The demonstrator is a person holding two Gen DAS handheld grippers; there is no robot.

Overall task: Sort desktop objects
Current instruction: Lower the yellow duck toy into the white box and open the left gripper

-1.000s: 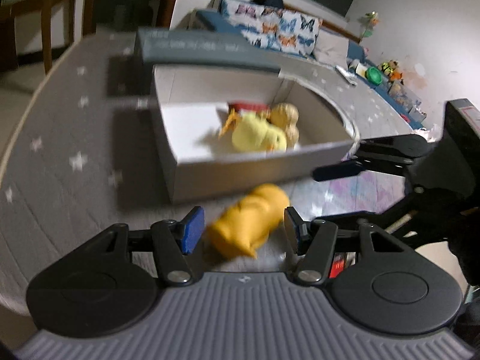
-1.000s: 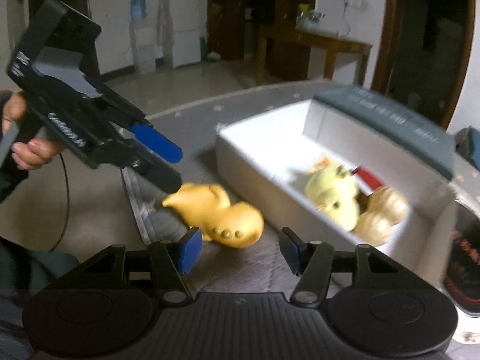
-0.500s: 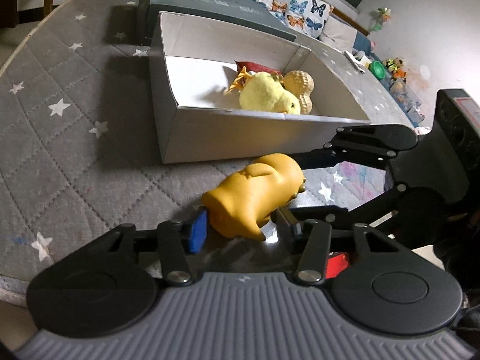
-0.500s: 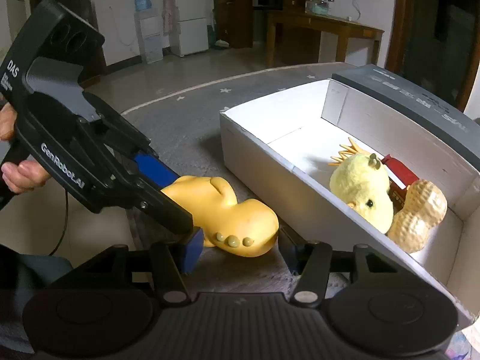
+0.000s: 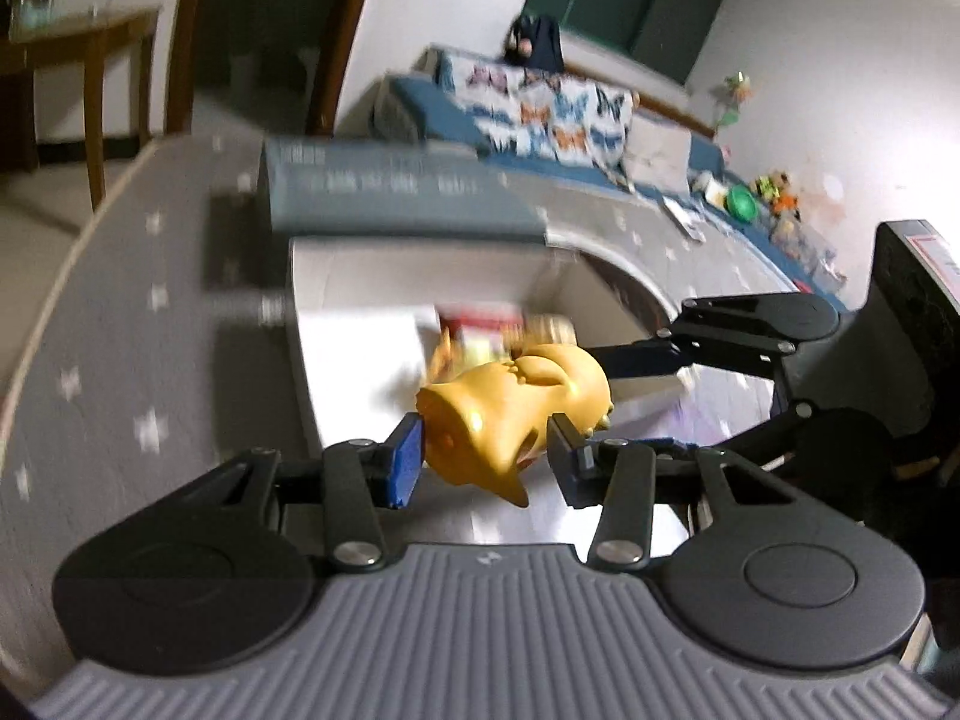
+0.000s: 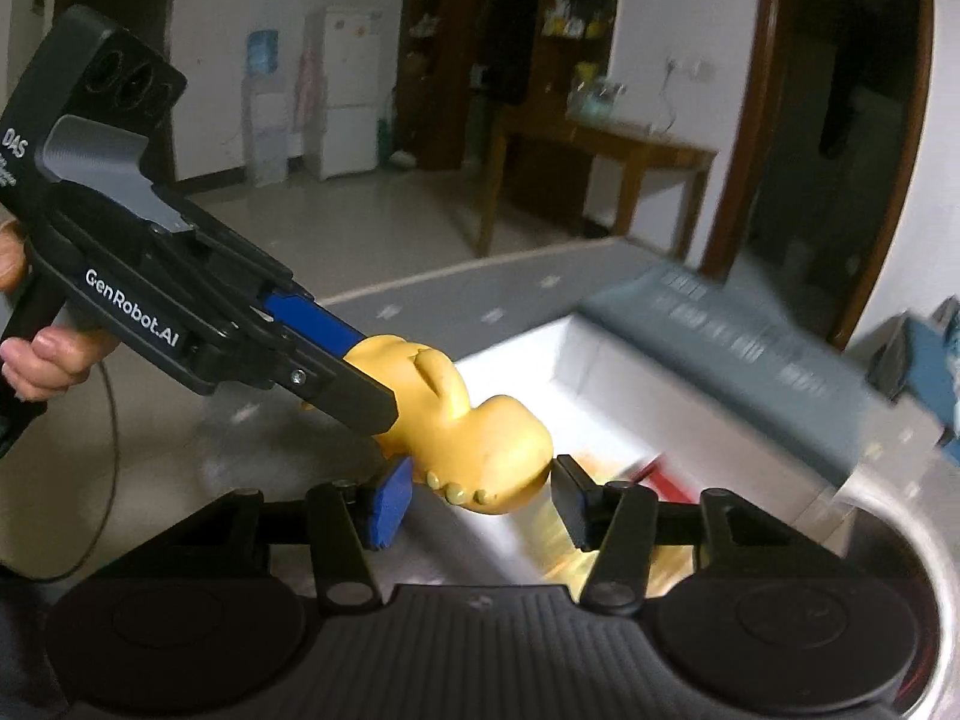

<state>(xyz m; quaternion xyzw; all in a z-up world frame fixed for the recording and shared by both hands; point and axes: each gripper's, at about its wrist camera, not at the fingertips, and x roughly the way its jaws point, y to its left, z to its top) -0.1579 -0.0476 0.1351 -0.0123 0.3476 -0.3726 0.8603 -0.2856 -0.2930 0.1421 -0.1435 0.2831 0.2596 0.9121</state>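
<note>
Lifted off the desk (image 5: 120, 360) since half a second ago, the yellow toy (image 5: 510, 414) now hangs in the air over the near edge of the white box (image 5: 360, 348), where earlier it lay on the star-patterned cloth just in front of that box. Both views are smeared by motion, so the box contents are hard to read.

At the left of the right wrist view, a person's hand (image 6: 42, 354) grips the handle of the left hand-held gripper (image 6: 366, 378), which reaches in from the left and is clenched on the rear half of the yellow toy. In the left wrist view the same left hand-held gripper (image 5: 486, 462) shows its blue pad pressed against one flank of the toy and the dark pad against the other.

Further right, the toy's blunt head end sits between the fingers of the right hand-held gripper (image 6: 480, 492). Its pads stand apart on either side of the head and do not appear to pinch it, so it reads as released.

Behind the toy lies the open white box, with a red item (image 6: 654, 468) and blurred yellow shapes inside. A grey lid (image 6: 750, 354) leans along the box's far wall.
</note>
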